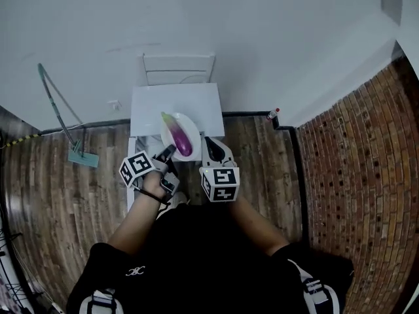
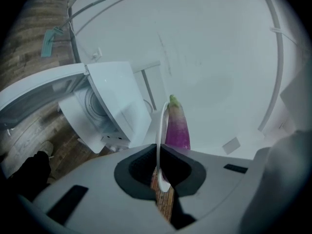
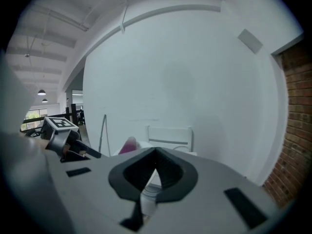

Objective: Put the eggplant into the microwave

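A purple eggplant (image 1: 180, 136) with a green stem lies on a white plate (image 1: 189, 125) held in the air in front of me. My left gripper (image 1: 167, 152) is shut on the plate's left rim. In the left gripper view that thin rim (image 2: 160, 130) runs into the left gripper's (image 2: 158, 172) closed jaws, with the eggplant (image 2: 176, 126) beyond. My right gripper (image 1: 209, 142) is at the plate's right edge, and in its own view the right gripper (image 3: 155, 172) looks shut on the rim. The white microwave (image 1: 175, 103) stands just past the plate. Its door is open, showing the inside (image 2: 92, 104).
A white chair back (image 1: 177, 69) stands behind the microwave against the white wall. A mop (image 1: 65, 120) leans at the left. A small red-capped bottle (image 1: 273, 114) sits on the floor by the brick wall (image 1: 353, 175) at the right. The floor is wood.
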Demonstrator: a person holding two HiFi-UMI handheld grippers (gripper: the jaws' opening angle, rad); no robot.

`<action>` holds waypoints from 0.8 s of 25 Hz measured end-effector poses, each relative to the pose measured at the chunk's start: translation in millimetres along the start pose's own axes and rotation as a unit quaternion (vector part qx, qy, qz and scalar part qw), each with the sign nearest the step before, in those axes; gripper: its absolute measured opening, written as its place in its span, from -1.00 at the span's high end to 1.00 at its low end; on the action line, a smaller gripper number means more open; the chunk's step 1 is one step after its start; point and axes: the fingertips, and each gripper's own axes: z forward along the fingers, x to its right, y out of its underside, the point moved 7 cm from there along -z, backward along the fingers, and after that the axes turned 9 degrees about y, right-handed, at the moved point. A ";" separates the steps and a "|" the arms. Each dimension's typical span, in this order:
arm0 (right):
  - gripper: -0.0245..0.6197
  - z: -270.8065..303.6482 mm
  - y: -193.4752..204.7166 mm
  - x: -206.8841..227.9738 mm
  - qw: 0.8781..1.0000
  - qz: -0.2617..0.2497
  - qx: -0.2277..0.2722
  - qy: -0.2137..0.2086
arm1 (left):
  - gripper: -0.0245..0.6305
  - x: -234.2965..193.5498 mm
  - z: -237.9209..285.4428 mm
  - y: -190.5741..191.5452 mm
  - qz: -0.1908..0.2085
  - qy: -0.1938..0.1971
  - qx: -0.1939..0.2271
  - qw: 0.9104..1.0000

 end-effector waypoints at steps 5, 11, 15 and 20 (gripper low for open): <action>0.90 25.8 7.2 -10.5 0.997 -0.023 -0.021 -0.067 | 0.88 -17.0 -17.8 0.9 -0.023 -0.013 0.065 0.998; 0.90 48.9 10.4 -14.8 0.981 -0.075 -0.039 -0.175 | 0.88 -33.5 -34.7 23.4 -0.035 -0.037 0.163 0.985; 0.90 57.5 21.6 -7.2 0.965 -0.070 -0.081 -0.240 | 0.88 -54.3 -36.5 56.5 -0.075 -0.033 0.227 0.971; 0.90 70.1 51.3 1.0 0.943 -0.110 -0.093 -0.300 | 0.88 -100.4 -29.2 94.6 -0.103 -0.027 0.291 0.951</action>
